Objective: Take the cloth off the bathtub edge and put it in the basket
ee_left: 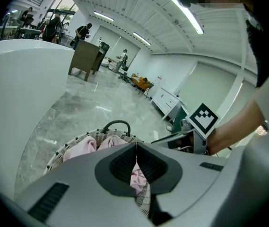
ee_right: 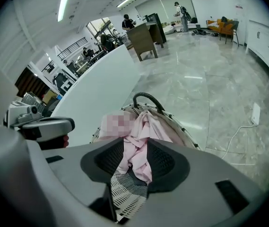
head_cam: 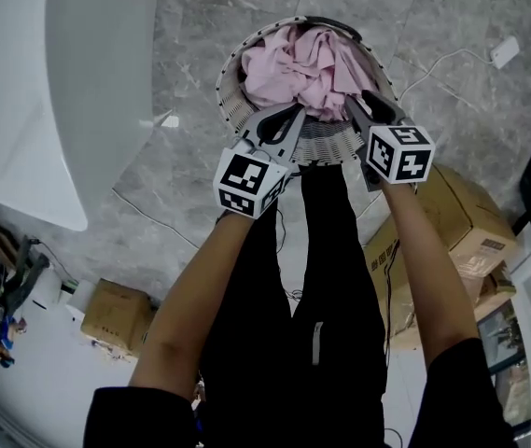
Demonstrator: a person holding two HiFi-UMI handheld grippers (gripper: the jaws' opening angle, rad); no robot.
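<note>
Cloth (head_cam: 302, 63) is basically home already: the pink bundle sits piled in the basket (head_cam: 326, 145) on the floor (head_cam: 181, 54), heaped a bit above the rim, well clear of the bathtub (head_cam: 69, 91) off to the left. The right gripper (ee_right: 136, 144) has its jaws spread wide, with a fold of the pink fabric between them, but the pads aren't pressing on it, so I'd call that let go. The left gripper (ee_left: 135, 148) is clenched tip to tip at the near side of the basket. The pink showing through the gap under its tips looks to me like cloth lying beyond it, not something pinched. Handling-wise this stuff is thin, soft and floppy. It's light, not fragile, won't slip much, but it drapes and bunches, so a corner could flop over the rim. If it needs tucking, I'd grab a thick bunched fold near the top of the pile instead of a single loose edge, and keep the jaws off the woven wall so they don't snag it.
</note>
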